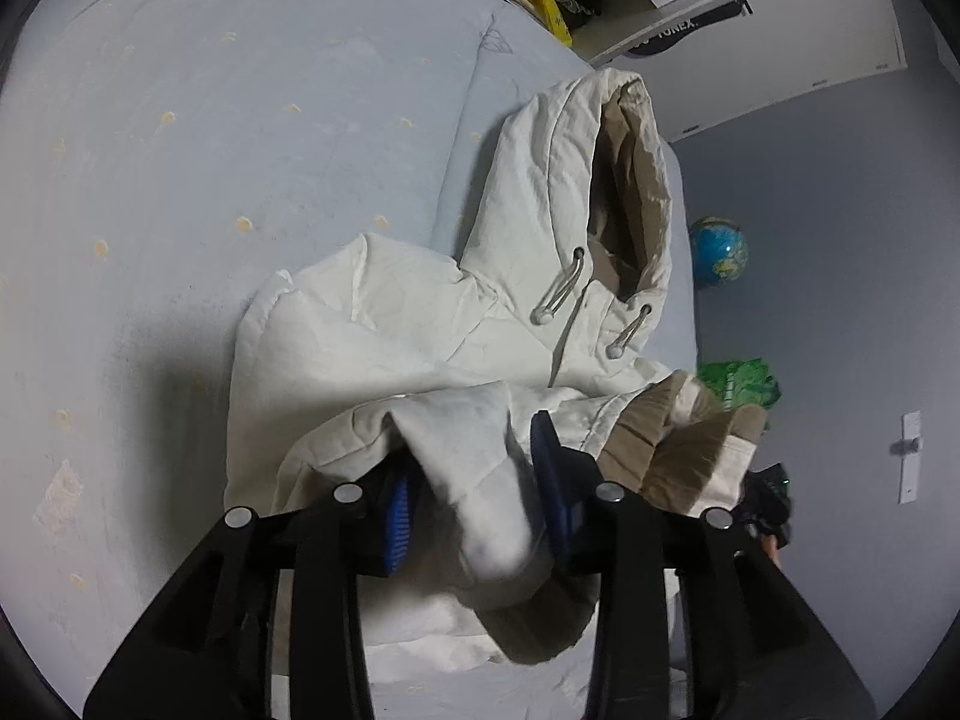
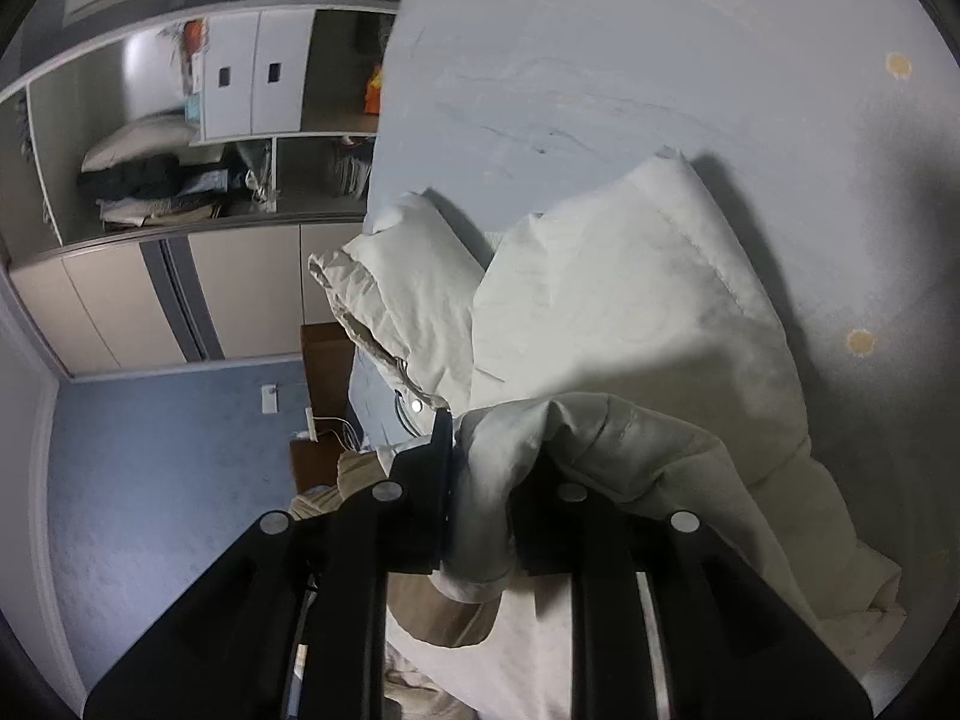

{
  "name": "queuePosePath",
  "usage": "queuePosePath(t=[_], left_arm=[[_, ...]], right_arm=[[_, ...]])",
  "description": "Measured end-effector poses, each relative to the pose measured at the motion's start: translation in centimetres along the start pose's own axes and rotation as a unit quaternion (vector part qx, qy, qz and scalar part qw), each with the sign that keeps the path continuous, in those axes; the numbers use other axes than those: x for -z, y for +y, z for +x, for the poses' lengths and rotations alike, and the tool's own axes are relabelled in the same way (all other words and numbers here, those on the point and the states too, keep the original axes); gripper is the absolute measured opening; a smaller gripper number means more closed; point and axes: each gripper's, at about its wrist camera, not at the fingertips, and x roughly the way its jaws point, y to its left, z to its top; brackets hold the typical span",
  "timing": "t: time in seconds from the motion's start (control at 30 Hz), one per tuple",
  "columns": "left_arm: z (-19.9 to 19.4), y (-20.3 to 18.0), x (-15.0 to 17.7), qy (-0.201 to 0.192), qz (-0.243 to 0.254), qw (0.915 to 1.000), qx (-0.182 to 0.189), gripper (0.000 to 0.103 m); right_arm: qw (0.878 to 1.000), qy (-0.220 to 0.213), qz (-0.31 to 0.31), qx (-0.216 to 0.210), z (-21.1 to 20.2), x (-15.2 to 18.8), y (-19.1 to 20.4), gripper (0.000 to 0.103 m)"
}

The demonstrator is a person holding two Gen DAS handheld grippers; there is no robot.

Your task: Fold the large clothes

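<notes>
A cream hooded jacket (image 1: 420, 336) lies half-folded on the pale blue bed (image 1: 180, 150), the left gripper (image 1: 474, 498) spread around a fold, the right gripper (image 2: 480, 498) pinching another; next, seemingly, release and flatten

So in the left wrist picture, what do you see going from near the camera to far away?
Left claw with white cloth between its fingers → puffy white jacket → its hood → blue bed → yellow packets.
</notes>
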Motion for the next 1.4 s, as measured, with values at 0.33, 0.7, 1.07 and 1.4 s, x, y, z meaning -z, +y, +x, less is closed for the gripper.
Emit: queuePosePath(t=[0.33,0.7,1.07,1.4], left_arm=[[-4.5,-1.1,0.7,-0.061,0.044,0.9958,-0.052,0.084],[2.9,-11.8,7.0,-0.088,0.273,0.9448,-0.159,0.069],[10.2,-4.6,4.4,-0.036,0.206,0.9460,-0.248,0.058],[11.3,-2.5,4.0,-0.039,0.183,0.9579,-0.218,0.058]], right_arm=[[0.998,0.003,0.030,-0.059,-1.4,-1.3,1.7,0.064],[0.944,-0.047,-0.306,0.110,-1.6,6.0,13.2,0.072],[0.788,0.007,-0.511,0.344,11.6,14.2,8.1,0.073],[0.786,0.009,-0.506,0.355,13.2,12.5,7.6,0.073]])
